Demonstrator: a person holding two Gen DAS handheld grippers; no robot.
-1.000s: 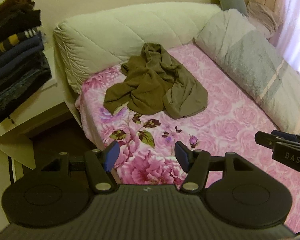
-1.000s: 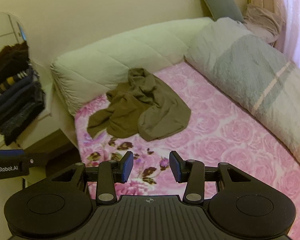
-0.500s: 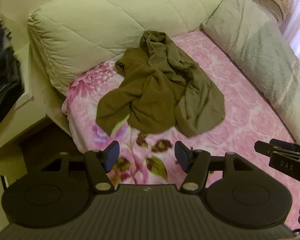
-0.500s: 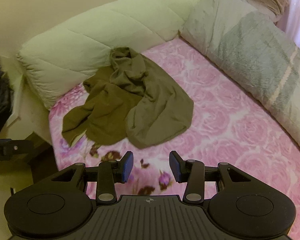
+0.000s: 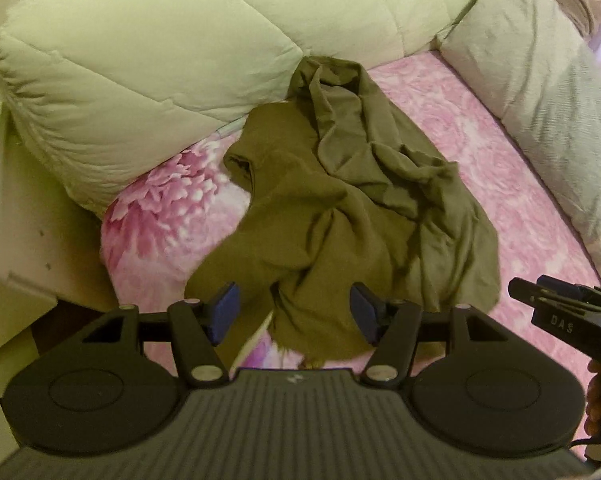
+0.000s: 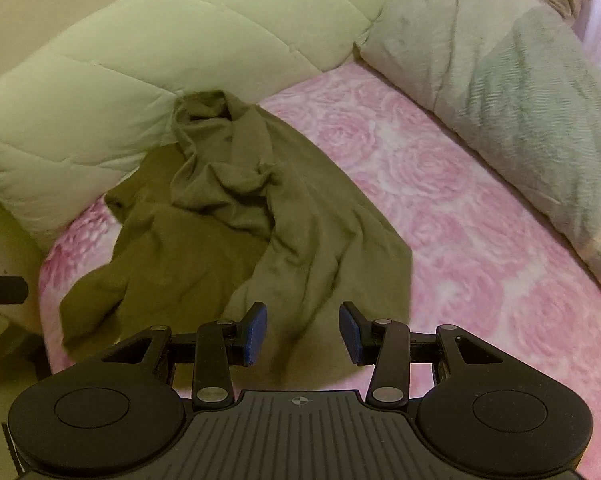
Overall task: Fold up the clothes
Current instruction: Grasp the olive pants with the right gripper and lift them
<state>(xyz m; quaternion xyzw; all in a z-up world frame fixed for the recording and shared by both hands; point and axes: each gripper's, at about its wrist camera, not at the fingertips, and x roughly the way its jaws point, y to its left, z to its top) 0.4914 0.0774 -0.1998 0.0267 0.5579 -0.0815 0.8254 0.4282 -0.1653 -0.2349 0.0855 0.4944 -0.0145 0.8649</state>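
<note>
A crumpled olive-brown garment point(image 5: 340, 208) lies in a heap on the pink floral bedspread point(image 5: 480, 152), against the pale green quilt; it also shows in the right wrist view point(image 6: 236, 220). My left gripper point(image 5: 294, 312) is open and empty, just above the garment's near edge. My right gripper point(image 6: 302, 334) is open and empty, over the garment's near right edge. The right gripper's tip shows at the right of the left wrist view point(image 5: 556, 304). The left gripper's tip shows at the left edge of the right wrist view point(image 6: 2, 290).
A thick pale green quilt point(image 5: 160, 52) is bunched along the bed's far side. A grey-green folded blanket point(image 6: 520, 92) lies along the right side. The bed's left edge drops to a pale cabinet point(image 5: 4, 264).
Both grippers have moved forward and down toward the garment, which now looks much larger and reaches under the fingertips. The stack of dark clothes at the left has left the view. Both stay open.
</note>
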